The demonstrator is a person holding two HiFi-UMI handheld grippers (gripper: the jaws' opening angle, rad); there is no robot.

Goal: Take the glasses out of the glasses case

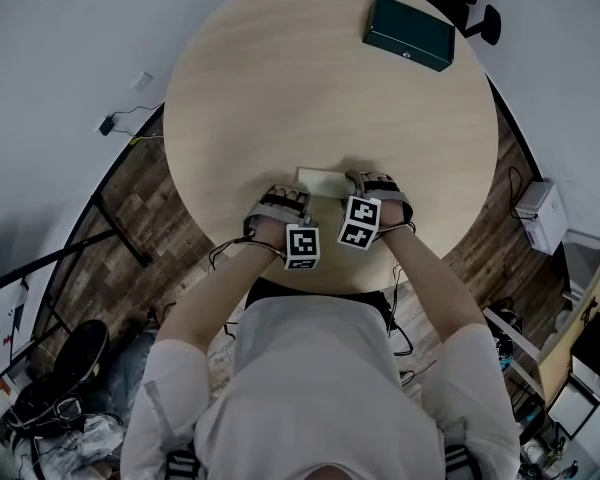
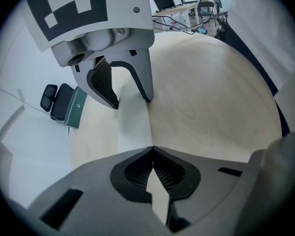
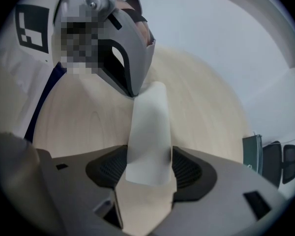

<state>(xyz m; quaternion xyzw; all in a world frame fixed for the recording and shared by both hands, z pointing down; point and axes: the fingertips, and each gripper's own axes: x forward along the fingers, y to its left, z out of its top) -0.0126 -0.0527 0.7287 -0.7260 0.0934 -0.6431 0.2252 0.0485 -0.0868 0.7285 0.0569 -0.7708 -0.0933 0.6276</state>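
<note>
- The glasses case (image 1: 325,180) lies flat on the round table (image 1: 310,78), at the near edge just in front of the person. It is a pale, slim, oblong thing, and it looks closed. No glasses are in sight.
- The right gripper (image 3: 150,168) has its jaws closed on one end of the case, a pad pressing each long side.
- The left gripper (image 2: 152,154) sits at the other end. Its jaws meet at the tips, right where the case's edge runs in. I can't tell whether they nip a thin lip of it.
- I'd guess the case is light and fairly stiff, with a smooth skin that could slide on the wood. One end needs pinning down while the other gripper works the lid seam.
- The glasses inside will likely be fragile. They should be lifted by the bridge or a folded temple, not the lenses, and with a gentle squeeze.
- A dark green box (image 1: 408,31) sits well apart on the far side.
</note>
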